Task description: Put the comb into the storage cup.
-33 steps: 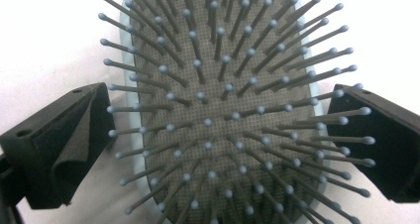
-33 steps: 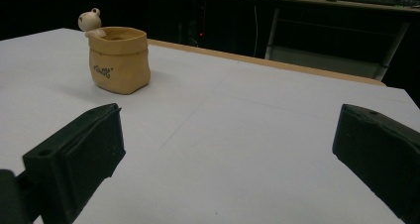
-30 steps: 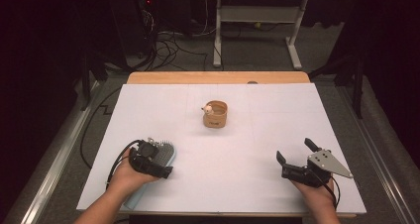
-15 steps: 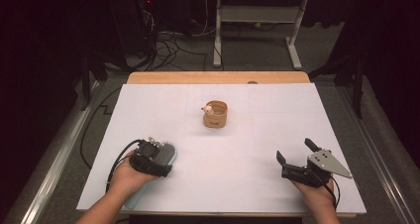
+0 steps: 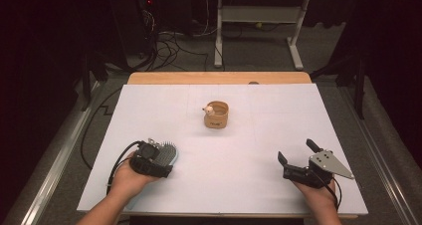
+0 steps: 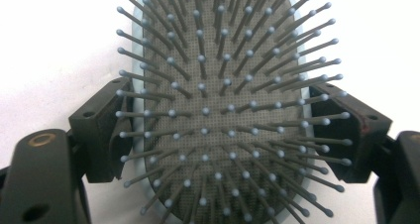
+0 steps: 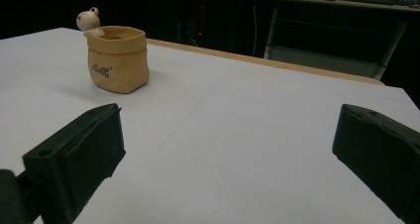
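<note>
The hairbrush lies bristles-up near the front-left corner of the tabletop, its oval head between the 2 jaws of the left gripper. In the left gripper view the long axis of the head runs straight away from the camera, with the rounded end at the top of that view; in the high view the head points away from the person and a little to the right, while the handle end is hidden under the hand, so its exact line is hard to judge. The left gripper's jaws have just been closing around the head, and their pads now sit against its pale blue rim on both sides, pinching it. The right gripper rests near the front-right corner, well apart from the brush, its jaws spread wide with nothing between them. The tabletop is covered in white, with a strip of bare wood at its far edge. A small tan pot with a little figure on its rim stands alone near the middle, toward the far side, well apart from both grippers. Behind the tabletop the room is dark, with cables on the floor and a white table frame.
</note>
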`<state>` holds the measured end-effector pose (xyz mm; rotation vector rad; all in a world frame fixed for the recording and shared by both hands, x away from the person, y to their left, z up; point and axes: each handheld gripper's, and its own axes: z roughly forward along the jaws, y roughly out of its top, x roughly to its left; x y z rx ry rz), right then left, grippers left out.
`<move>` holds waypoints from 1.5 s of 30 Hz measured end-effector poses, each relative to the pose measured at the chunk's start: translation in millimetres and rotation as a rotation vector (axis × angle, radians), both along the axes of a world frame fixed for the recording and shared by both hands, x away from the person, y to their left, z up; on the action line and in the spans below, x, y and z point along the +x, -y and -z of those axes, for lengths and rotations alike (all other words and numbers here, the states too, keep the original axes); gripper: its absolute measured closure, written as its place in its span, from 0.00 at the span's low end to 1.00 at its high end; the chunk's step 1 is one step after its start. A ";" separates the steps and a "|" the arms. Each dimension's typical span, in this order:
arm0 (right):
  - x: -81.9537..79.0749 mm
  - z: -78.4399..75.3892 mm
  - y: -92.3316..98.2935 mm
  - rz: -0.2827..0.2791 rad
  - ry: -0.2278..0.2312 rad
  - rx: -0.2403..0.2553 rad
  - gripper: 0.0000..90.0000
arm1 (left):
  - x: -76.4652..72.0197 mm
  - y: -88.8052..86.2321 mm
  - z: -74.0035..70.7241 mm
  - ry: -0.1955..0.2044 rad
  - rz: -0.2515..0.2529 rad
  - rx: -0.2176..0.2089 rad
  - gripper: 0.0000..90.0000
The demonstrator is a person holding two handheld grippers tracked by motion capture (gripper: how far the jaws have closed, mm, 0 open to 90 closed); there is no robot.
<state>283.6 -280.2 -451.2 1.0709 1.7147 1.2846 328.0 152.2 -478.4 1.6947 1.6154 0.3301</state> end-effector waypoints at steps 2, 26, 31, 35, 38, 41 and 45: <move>0.0 0.1 0.1 0.000 0.000 0.002 0.00 | -0.3 0.1 -0.2 0.005 0.001 0.000 0.23; 0.1 -0.4 2.0 0.004 0.002 0.013 0.00 | -10.3 0.5 -22.1 0.107 0.043 -0.077 0.23; -0.3 -0.6 1.9 0.004 0.003 0.014 0.00 | -13.3 1.3 -26.9 0.150 0.052 -0.104 0.23; -0.3 -0.5 2.1 0.004 0.003 0.015 0.00 | -13.8 -0.3 -31.1 0.184 0.055 -0.145 0.23; -0.4 -0.6 1.7 0.003 0.004 0.014 0.00 | -14.5 -0.8 -34.2 0.208 0.063 -0.161 0.23; -0.4 -0.6 1.6 0.002 0.005 0.013 0.00 | -15.8 -0.8 -36.8 0.228 0.058 -0.181 0.23; -0.8 -1.1 1.3 -0.002 0.010 0.013 0.00 | -16.9 -0.9 -39.6 0.271 0.052 -0.198 0.23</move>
